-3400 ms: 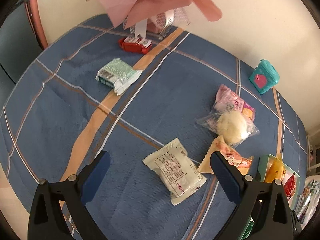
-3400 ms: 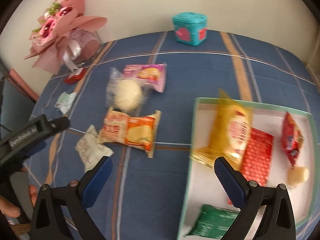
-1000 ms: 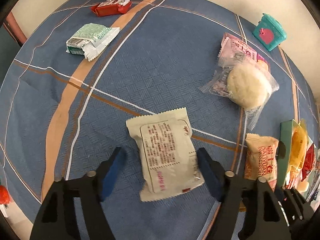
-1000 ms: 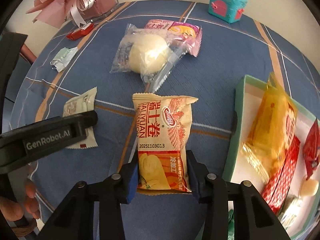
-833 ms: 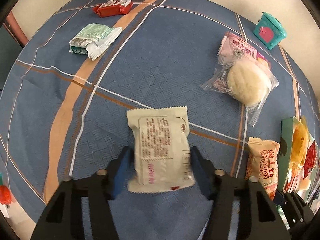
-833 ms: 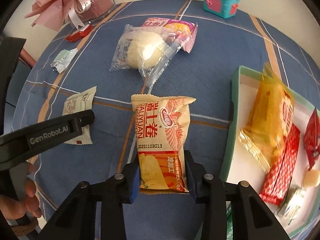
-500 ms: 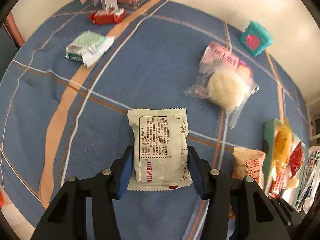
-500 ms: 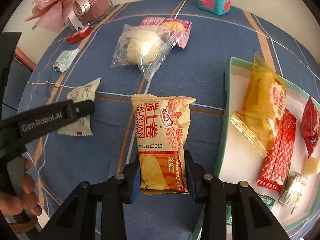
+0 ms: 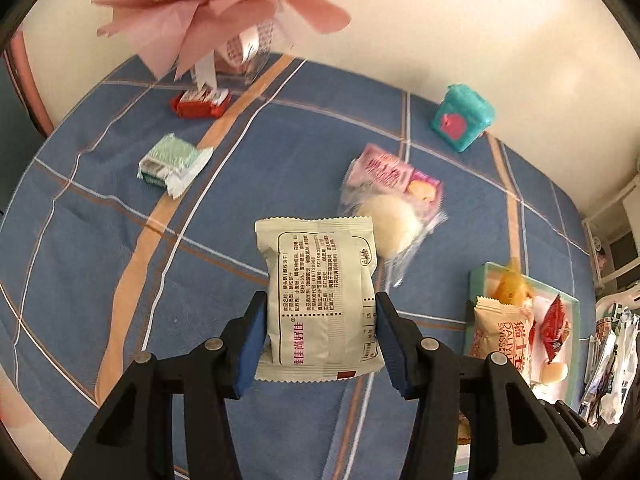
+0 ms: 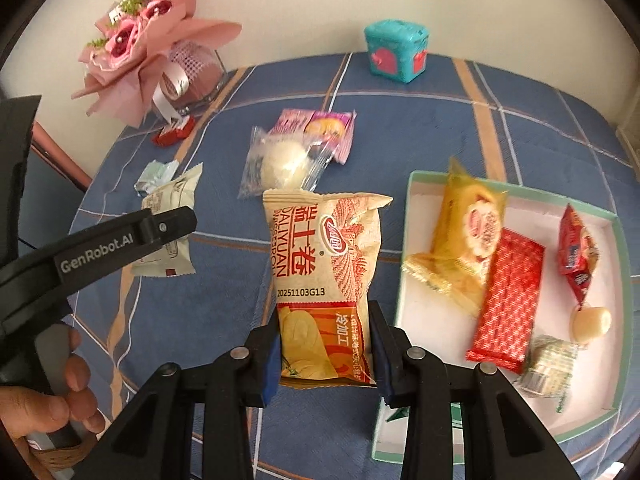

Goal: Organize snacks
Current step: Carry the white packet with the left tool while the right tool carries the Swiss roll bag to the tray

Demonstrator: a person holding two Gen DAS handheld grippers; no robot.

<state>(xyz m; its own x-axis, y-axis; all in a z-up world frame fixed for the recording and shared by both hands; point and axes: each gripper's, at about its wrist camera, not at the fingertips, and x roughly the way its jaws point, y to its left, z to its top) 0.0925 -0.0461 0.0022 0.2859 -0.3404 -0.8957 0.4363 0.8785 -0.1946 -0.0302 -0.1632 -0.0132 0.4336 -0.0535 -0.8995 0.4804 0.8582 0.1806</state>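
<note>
My left gripper (image 9: 320,336) is shut on a cream snack packet (image 9: 320,300) and holds it above the blue cloth; the packet also shows in the right wrist view (image 10: 168,224). My right gripper (image 10: 326,354) is shut on an orange-and-cream snack bag (image 10: 324,280), held up just left of the green-rimmed tray (image 10: 404,248); the bag also shows in the left wrist view (image 9: 504,340). The tray holds a yellow packet (image 10: 468,232), a red packet (image 10: 508,300) and other small snacks. On the cloth lie a clear-wrapped bun (image 10: 280,160), a pink packet (image 10: 320,124), a green packet (image 9: 172,164) and a red packet (image 9: 200,104).
A pink bouquet in a glass holder (image 10: 160,64) stands at the back left. A teal box with red hearts (image 10: 396,56) stands at the back by the wall. The table edge (image 10: 100,208) runs along the left. The left tool's body (image 10: 80,252) reaches in from the left.
Both grippers closed on their packets and lifted them off the cloth. The left gripper tilted up and moved toward the tray; the right one rose with its bag.
</note>
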